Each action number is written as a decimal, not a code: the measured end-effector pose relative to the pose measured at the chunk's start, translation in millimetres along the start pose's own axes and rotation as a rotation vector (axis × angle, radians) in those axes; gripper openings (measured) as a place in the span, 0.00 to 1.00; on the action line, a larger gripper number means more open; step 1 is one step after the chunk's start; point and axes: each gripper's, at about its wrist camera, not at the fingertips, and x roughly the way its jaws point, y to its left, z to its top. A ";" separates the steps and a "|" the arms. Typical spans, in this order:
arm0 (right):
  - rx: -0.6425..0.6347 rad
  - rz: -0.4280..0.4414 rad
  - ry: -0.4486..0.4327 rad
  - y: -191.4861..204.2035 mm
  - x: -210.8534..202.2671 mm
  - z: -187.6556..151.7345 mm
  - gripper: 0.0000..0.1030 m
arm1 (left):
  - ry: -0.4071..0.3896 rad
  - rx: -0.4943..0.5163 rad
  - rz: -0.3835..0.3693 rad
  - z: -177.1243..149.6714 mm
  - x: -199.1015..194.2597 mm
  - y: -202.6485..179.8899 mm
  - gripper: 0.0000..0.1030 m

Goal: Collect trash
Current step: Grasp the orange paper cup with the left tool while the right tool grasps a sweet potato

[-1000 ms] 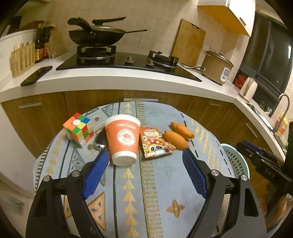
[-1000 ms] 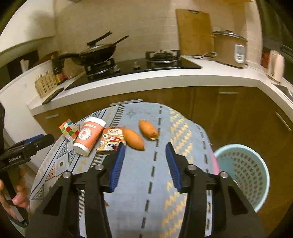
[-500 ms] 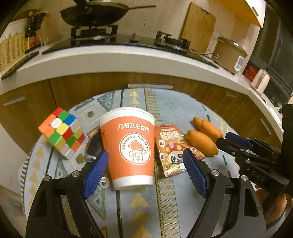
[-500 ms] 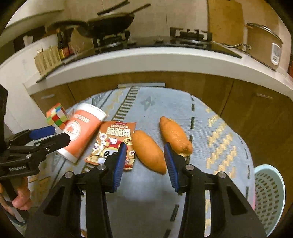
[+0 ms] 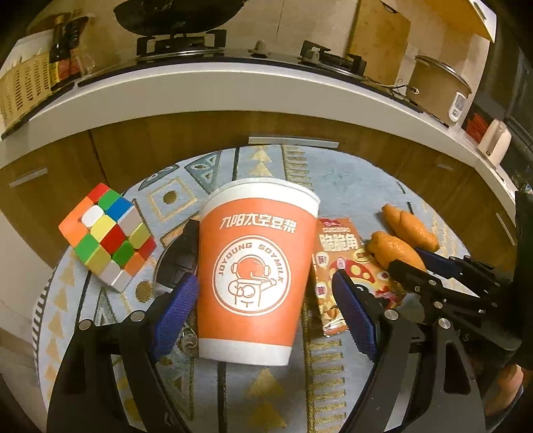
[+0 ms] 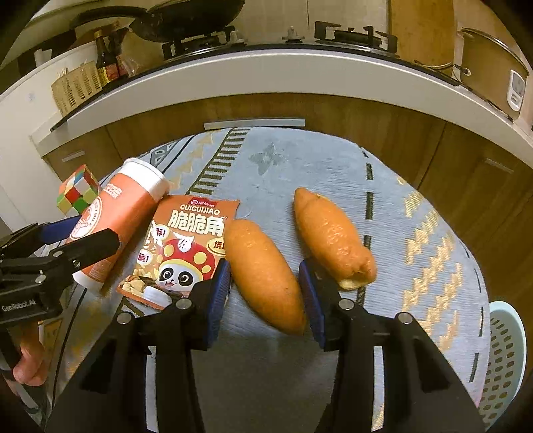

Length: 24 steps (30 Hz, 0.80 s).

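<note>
Nothing is looking collected yet: the left gripper (image 5: pixel 263 303) is straddling the paper cup (image 5: pixel 256 269) with jaws wide and not pressing, while the right gripper (image 6: pixel 265 296), also unclenched, is bracketing a sweet potato (image 6: pixel 263 273), leaving the snack packet (image 6: pixel 183 246) just outside its left jaw and the basket (image 6: pixel 503 363) waiting off to its right.

A curved white countertop (image 5: pixel 233 96) tops brown wooden cabinets (image 6: pixel 383 120). On it sits a black gas hob (image 6: pixel 353 36) against a beige tiled wall (image 5: pixel 299 20). Light is dim and warm.
</note>
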 end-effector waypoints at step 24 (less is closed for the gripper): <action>0.141 0.041 -0.202 -42.9 -114.9 -31.6 0.16 | -0.107 0.004 -0.131 -5.4 -62.3 -45.4 0.65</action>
